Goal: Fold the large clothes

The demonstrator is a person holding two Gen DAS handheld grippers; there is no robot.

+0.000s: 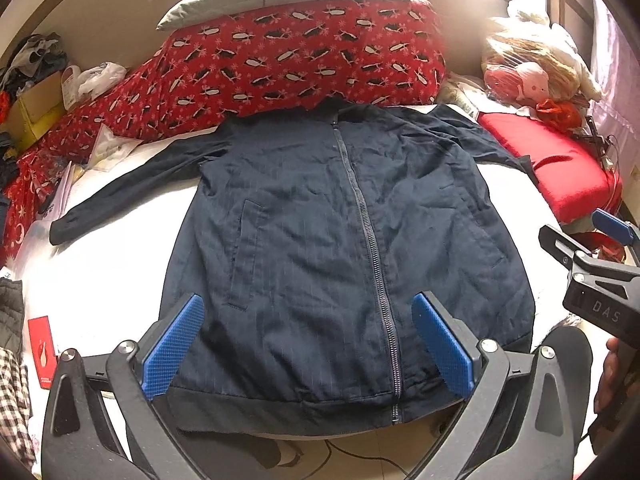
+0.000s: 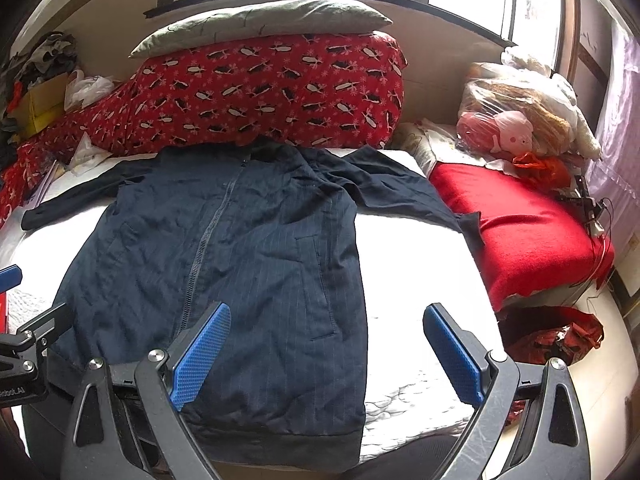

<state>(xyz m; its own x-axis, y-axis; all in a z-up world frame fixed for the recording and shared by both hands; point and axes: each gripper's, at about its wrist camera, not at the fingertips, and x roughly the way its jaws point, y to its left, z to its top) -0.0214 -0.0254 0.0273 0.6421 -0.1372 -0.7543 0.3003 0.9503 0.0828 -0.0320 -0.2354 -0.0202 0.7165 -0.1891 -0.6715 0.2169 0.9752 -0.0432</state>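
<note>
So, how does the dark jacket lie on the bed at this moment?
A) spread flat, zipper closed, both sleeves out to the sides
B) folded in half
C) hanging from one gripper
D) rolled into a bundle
A: the jacket lies flat on the bed with its zipper closed and sleeves spread; both grippers are open above its hem.
</note>
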